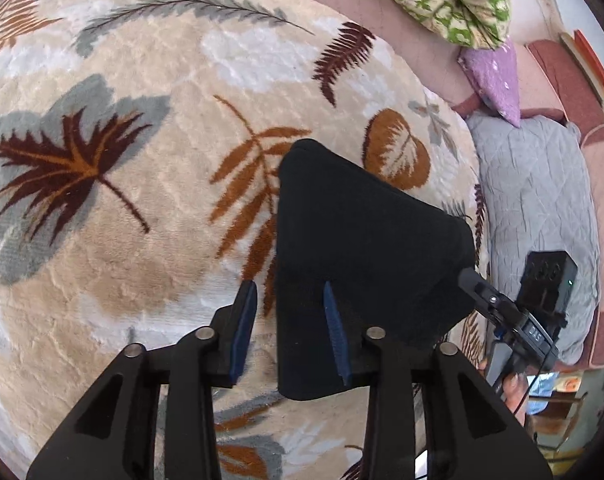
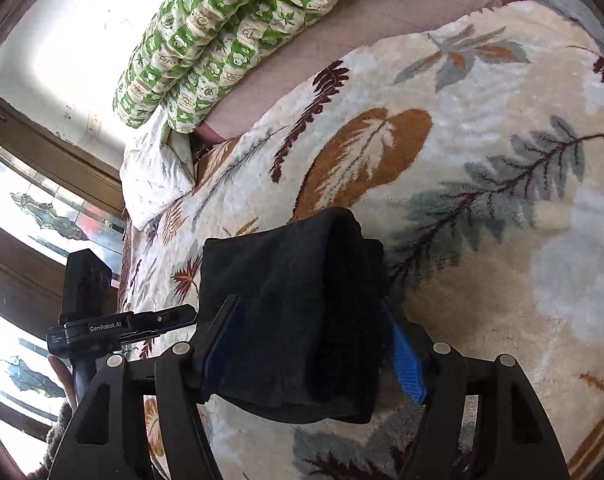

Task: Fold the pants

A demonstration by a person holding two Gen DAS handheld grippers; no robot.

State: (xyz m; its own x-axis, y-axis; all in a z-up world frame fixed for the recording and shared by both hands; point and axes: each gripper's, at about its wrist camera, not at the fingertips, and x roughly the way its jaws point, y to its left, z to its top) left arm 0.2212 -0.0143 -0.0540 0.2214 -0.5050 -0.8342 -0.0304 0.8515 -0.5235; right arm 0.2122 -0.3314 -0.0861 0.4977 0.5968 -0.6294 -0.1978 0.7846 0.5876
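Folded black pants [image 1: 365, 248] are lying on the leaf-print blanket [image 1: 142, 184], left claw [image 1: 290, 328] apart astride one edge, right claw [image 2: 313, 344] apart around the bundle; release should be kept gentle, then the fold pressed flat.

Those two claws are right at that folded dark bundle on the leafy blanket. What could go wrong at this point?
The black pants sit folded between the right claw's pads, so pulling back carelessly might drag the top layer and undo the fold. The left claw straddles the pants' edge, and one finger could snag it. The plush blanket is soft, so the stack may slump.
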